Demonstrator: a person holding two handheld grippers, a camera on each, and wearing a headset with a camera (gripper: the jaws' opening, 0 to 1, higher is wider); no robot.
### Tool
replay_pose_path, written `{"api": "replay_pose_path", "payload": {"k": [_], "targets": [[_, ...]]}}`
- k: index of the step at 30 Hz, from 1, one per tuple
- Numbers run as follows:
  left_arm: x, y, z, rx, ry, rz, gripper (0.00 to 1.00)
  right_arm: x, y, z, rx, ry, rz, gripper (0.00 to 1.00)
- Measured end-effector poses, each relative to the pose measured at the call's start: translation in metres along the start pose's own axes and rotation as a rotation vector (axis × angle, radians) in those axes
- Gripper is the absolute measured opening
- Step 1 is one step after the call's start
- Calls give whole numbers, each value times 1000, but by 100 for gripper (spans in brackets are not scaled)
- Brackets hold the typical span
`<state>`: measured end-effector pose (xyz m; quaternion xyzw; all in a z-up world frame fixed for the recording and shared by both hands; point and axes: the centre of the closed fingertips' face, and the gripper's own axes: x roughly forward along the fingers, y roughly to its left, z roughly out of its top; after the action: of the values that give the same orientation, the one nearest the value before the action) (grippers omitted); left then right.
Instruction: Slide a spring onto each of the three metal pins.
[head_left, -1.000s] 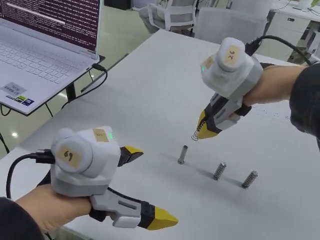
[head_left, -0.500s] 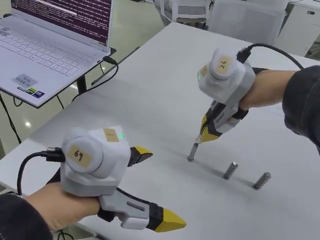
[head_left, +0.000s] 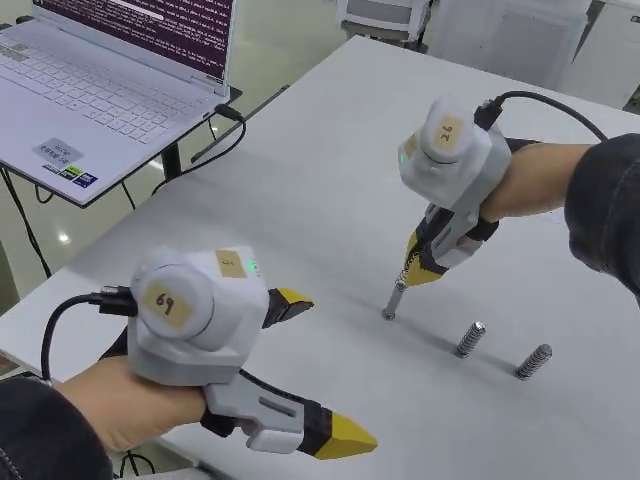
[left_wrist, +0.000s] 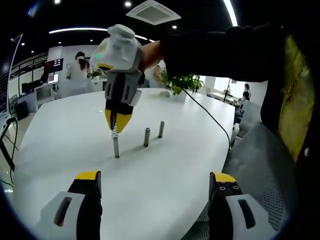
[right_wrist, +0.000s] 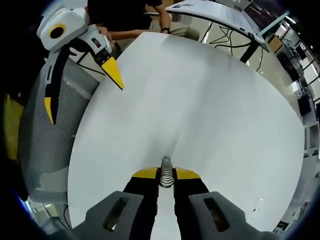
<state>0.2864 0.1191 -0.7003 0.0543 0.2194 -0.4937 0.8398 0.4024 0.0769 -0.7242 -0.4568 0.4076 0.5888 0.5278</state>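
Three metal pins stand in a row on the white table (head_left: 300, 180). The two on the right (head_left: 470, 339) (head_left: 533, 361) each carry a spring. Over the left pin (head_left: 393, 300) hangs a spring (head_left: 405, 270), its lower end at the pin's top, with my right gripper (head_left: 415, 274) shut on it. In the right gripper view the spring (right_wrist: 166, 175) sticks out between the yellow fingertips (right_wrist: 146, 173). My left gripper (head_left: 320, 375) is held open near the table's front edge, nothing between its fingers. From the left gripper view, the right gripper (left_wrist: 118, 120) hovers above the pin (left_wrist: 116, 148).
An open laptop (head_left: 110, 80) sits on a stand at the back left, its cable (head_left: 215, 140) trailing by the table edge. Chairs stand beyond the far end of the table. Bare table surface lies all around the pins.
My right gripper has come down and left with the spring, from above and right of the left pin until the spring's end meets the pin's top. The left gripper has stayed open.
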Motion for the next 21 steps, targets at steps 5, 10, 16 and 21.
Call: {"api": "replay_pose_path", "payload": {"k": [5, 10, 16, 21], "targets": [[0, 1, -2, -2, 1, 0, 85, 1, 0, 2, -4, -2, 6, 8], [1, 1, -4, -5, 3, -4, 84, 1, 1, 0, -7, 9, 15, 8], [2, 1, -3, -4, 4, -8, 83, 2, -1, -3, -18, 22, 15, 8], [1, 2, -4, -8, 2, -9, 83, 2, -2, -2, -16, 26, 19, 8]]}}
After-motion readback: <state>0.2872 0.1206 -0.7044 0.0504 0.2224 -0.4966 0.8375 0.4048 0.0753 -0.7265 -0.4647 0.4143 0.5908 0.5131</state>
